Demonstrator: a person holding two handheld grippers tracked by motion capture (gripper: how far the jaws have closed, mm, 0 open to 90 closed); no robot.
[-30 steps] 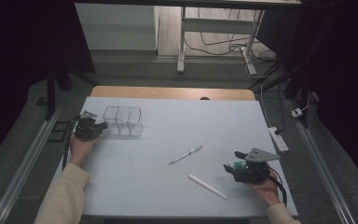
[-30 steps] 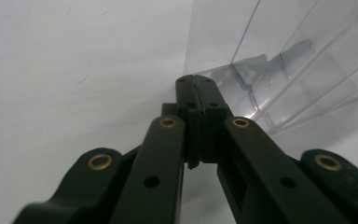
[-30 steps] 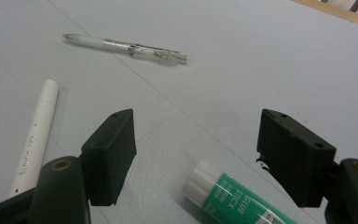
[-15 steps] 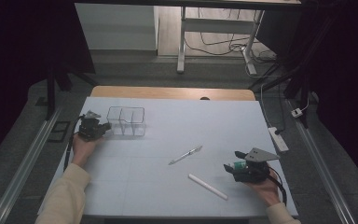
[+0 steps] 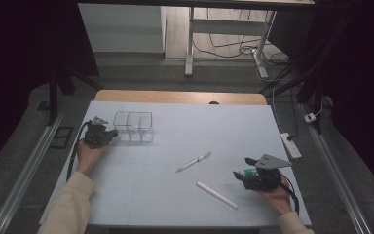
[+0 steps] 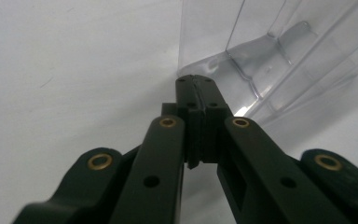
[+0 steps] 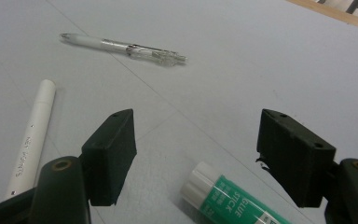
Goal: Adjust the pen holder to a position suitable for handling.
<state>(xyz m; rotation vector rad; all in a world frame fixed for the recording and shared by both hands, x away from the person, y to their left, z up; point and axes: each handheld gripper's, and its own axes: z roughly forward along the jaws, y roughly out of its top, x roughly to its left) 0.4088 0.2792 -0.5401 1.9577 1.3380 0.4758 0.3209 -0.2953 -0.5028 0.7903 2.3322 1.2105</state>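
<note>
While left hand point(image 5: 88, 152) rests beside clear organiser point(image 5: 134, 126), right hand point(image 5: 274, 196) lies flat.

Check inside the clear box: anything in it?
The clear box looks empty; its divider and the table show through the walls. The shut left gripper sits at its corner, hiding a little.

The box point(image 6: 279, 51) by the left gripper point(image 6: 196, 84) is clear, shiny plastic; the table point(image 7: 261, 56) looks smooth and matt.
</note>
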